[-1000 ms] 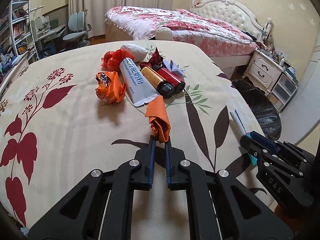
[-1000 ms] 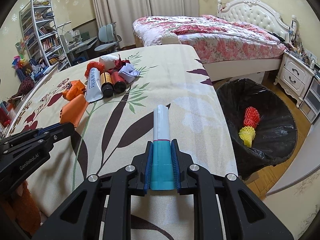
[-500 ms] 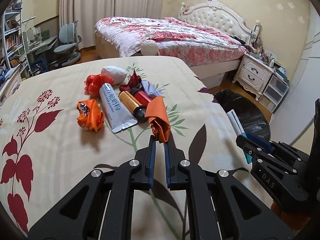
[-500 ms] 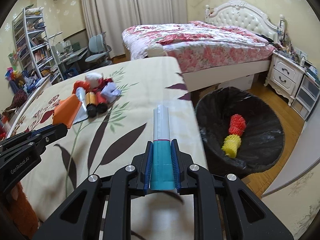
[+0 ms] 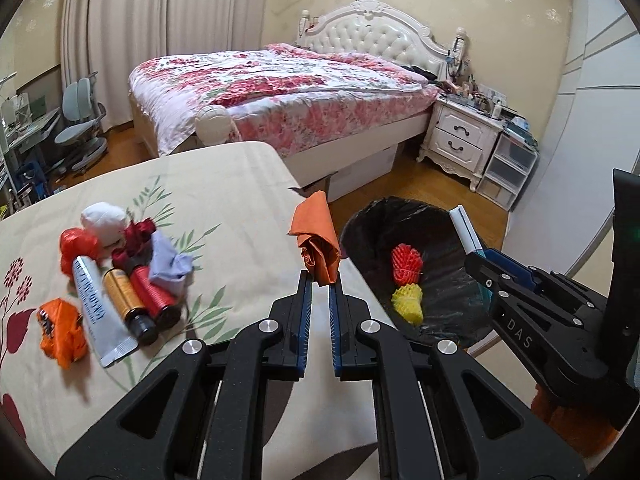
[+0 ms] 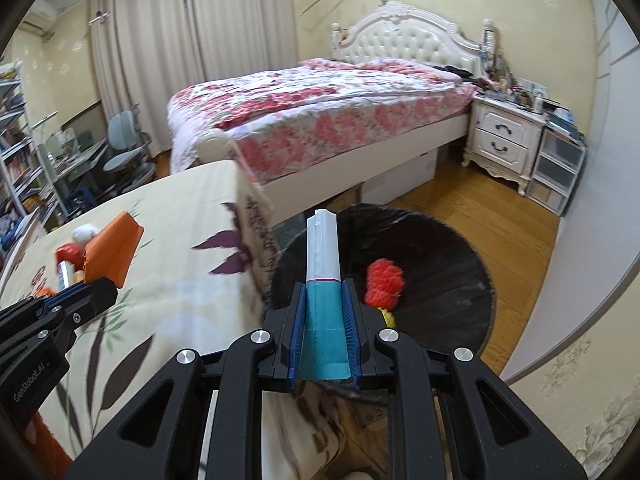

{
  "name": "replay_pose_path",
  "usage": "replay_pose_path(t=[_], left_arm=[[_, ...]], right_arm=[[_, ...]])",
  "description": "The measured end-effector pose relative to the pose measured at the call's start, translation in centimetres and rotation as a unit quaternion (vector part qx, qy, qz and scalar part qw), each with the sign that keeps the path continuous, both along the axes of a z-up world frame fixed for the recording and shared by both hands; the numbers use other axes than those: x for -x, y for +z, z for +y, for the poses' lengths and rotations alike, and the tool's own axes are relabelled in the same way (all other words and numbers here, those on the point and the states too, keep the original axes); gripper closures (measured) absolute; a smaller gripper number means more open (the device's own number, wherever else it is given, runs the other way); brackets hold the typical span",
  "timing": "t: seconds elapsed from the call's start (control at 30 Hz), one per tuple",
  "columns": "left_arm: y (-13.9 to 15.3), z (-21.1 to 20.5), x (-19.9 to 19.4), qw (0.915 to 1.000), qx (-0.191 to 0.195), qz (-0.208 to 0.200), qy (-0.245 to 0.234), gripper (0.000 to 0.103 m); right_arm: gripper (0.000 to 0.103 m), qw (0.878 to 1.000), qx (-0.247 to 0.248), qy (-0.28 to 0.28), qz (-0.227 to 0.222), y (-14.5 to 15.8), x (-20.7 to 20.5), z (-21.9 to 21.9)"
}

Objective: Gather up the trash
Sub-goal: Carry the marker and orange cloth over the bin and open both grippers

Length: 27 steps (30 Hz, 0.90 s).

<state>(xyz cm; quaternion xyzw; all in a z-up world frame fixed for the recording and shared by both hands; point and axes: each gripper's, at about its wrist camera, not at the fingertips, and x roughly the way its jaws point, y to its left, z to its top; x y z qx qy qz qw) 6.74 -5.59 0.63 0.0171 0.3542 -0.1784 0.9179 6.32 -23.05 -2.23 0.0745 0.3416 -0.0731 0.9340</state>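
L gripper (image 5: 320, 280) was clamped tight on an orange wrapper (image 5: 317, 240), which stuck up past the tips, right at the table edge (image 5: 280, 168). R gripper (image 6: 324, 296) was pinched on a teal-and-white packet (image 6: 323, 280), tips out over the black-lined bin (image 6: 460, 280) w/ a red foam net (image 6: 384, 284) and a yellow one (image 5: 408, 300) inside. Bin mouth lay open below and ahead of the R tips; wood floor (image 6: 500, 216) beyond. Both pointed forward and down. Left of L tips, the trash pile (image 5: 120, 276) sat on the cloth.
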Motion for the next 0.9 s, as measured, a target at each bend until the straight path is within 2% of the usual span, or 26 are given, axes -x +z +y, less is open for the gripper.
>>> replay_pose_path(t=[0.4, 0.9], left_arm=[[-2.2, -6.5, -4.3, 0.9989, -0.022, 0.013, -0.04, 0.094], [-4.1, -10.2, -6.2, 0.9969, -0.045, 0.029, -0.058, 0.094]], right_arm=[[0.084, 0.997, -0.008, -0.069, 0.014, -2.2, -3.2, -5.3], [0.084, 0.995, -0.022, -0.096, 0.026, -3.9, -4.0, -7.7]])
